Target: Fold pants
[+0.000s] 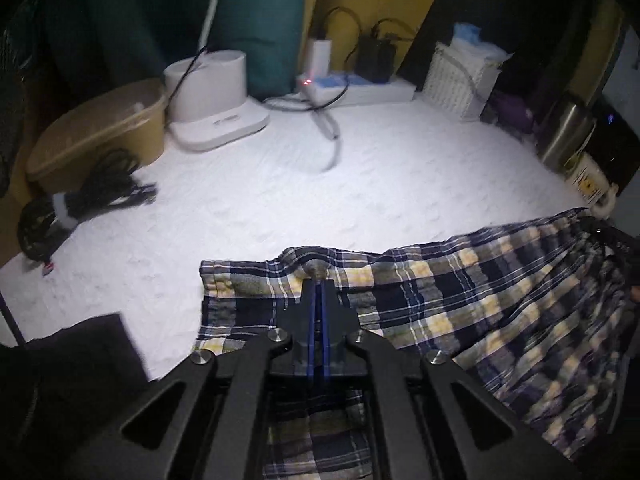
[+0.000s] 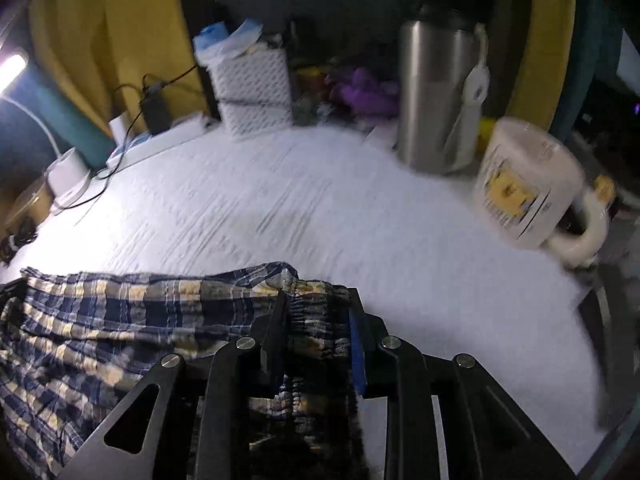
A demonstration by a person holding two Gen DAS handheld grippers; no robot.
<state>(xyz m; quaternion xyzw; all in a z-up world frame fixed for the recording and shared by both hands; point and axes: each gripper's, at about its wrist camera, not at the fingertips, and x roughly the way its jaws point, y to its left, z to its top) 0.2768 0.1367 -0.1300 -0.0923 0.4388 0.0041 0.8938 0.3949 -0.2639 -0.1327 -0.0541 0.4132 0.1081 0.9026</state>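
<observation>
The blue, yellow and grey plaid pants (image 1: 460,300) lie on a white quilted surface (image 1: 280,200), spread from left to right. My left gripper (image 1: 318,284) is shut, its tips pinching a raised fold at the far edge of the cloth near the hem end. In the right wrist view the pants (image 2: 120,312) run off to the left. My right gripper (image 2: 317,294) is shut on a thick bunch of gathered fabric at the far right end of the cloth, which fills the gap between the two fingers. The near part of the pants is hidden under both grippers.
At the back stand a tan basin (image 1: 100,128), a white appliance (image 1: 212,96), a power strip with plugs (image 1: 360,88) and a white basket (image 1: 456,80). A black cable bundle (image 1: 92,196) lies at the left. A steel bottle (image 2: 436,96) and a white mug (image 2: 528,184) stand at the right.
</observation>
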